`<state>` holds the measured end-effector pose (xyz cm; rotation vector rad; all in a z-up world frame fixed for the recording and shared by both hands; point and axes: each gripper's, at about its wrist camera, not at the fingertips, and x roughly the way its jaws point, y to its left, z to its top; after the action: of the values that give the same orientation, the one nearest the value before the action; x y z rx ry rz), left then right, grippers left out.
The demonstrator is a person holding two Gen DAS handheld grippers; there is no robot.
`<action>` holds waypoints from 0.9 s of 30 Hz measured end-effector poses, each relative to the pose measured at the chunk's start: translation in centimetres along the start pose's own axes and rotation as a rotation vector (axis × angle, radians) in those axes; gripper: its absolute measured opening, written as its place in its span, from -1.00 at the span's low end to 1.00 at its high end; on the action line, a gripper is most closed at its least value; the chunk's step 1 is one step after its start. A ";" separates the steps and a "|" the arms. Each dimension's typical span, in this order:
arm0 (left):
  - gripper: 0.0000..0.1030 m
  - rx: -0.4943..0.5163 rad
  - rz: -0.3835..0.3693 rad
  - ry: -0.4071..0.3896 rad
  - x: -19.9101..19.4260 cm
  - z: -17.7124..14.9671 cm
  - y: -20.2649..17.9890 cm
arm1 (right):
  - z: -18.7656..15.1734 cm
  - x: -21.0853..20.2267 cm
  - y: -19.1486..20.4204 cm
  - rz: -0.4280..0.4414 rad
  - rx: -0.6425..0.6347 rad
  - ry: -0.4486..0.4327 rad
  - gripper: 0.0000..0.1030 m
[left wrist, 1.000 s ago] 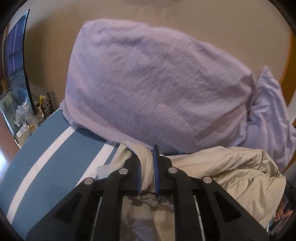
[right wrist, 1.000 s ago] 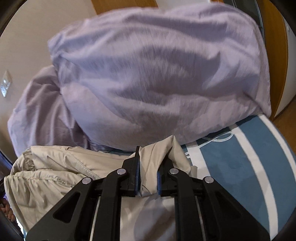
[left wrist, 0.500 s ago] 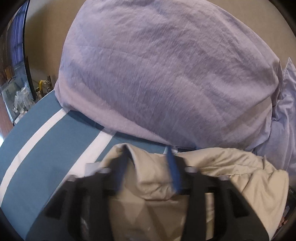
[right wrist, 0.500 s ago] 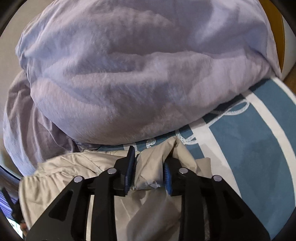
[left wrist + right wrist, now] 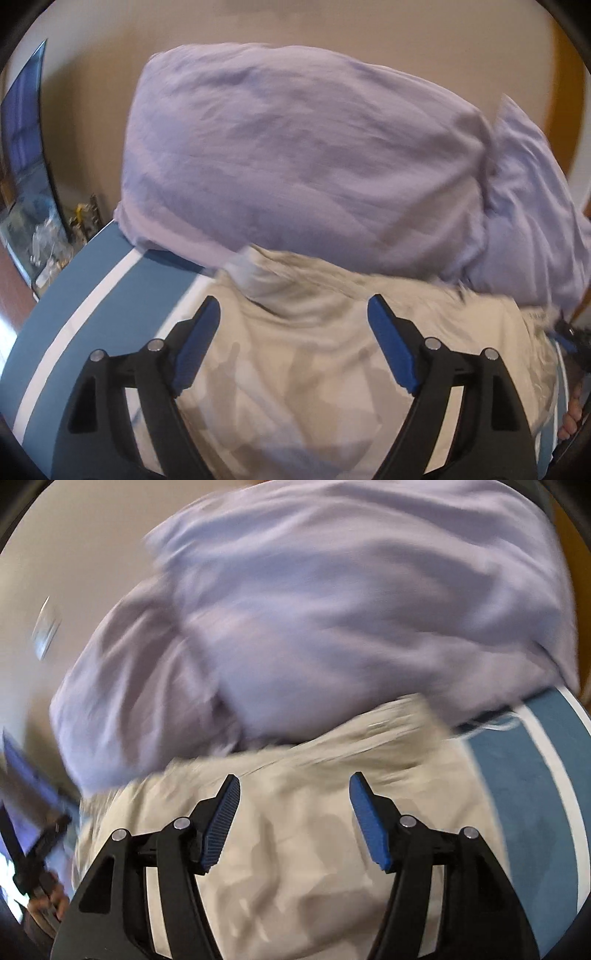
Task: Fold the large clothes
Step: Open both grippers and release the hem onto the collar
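Both my jaws opening, clear of beige garment (image 5: 295, 369); a second ago clenched on its top edge. Left gripper (image 5: 293, 321), right gripper (image 5: 293, 797) released. Fold laid on bed (image 5: 92, 295) against lilac pillow (image 5: 295, 147).

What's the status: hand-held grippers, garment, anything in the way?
Left hand-held gripper and right hand-held gripper opening, pads off the cloth. Beige garment lying on the striped bed. Lilac pillow right behind it.
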<state>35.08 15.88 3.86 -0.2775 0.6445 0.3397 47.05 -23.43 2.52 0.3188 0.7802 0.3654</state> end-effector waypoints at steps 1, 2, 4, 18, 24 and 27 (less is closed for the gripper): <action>0.60 0.025 -0.005 -0.002 -0.4 -0.4 -0.9 | -0.3 0.4 1.2 0.011 -0.030 0.014 0.23; 0.60 0.048 -0.009 -0.004 -0.6 -0.8 -1.6 | -0.9 0.7 2.6 0.019 -0.066 0.031 0.23; 0.60 0.094 -0.016 -0.014 -1.4 -1.5 -3.2 | -1.8 1.4 5.1 0.033 -0.132 0.060 0.23; 0.64 0.219 -0.020 -0.009 -1.0 -3.9 -7.4 | -6.2 8.6 9.2 -0.066 -0.278 0.190 -0.07; 0.64 0.186 -0.024 0.016 -0.1 -4.1 -7.1 | -6.8 9.3 10.0 -0.081 -0.323 0.160 -0.85; 0.64 0.176 -0.023 0.013 -0.1 -3.9 -6.9 | -5.9 9.0 10.0 -0.078 -0.308 0.131 -0.93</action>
<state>35.65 8.19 1.91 -0.1190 0.6788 0.2580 46.65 -9.75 -2.92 -0.0248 0.8487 0.4290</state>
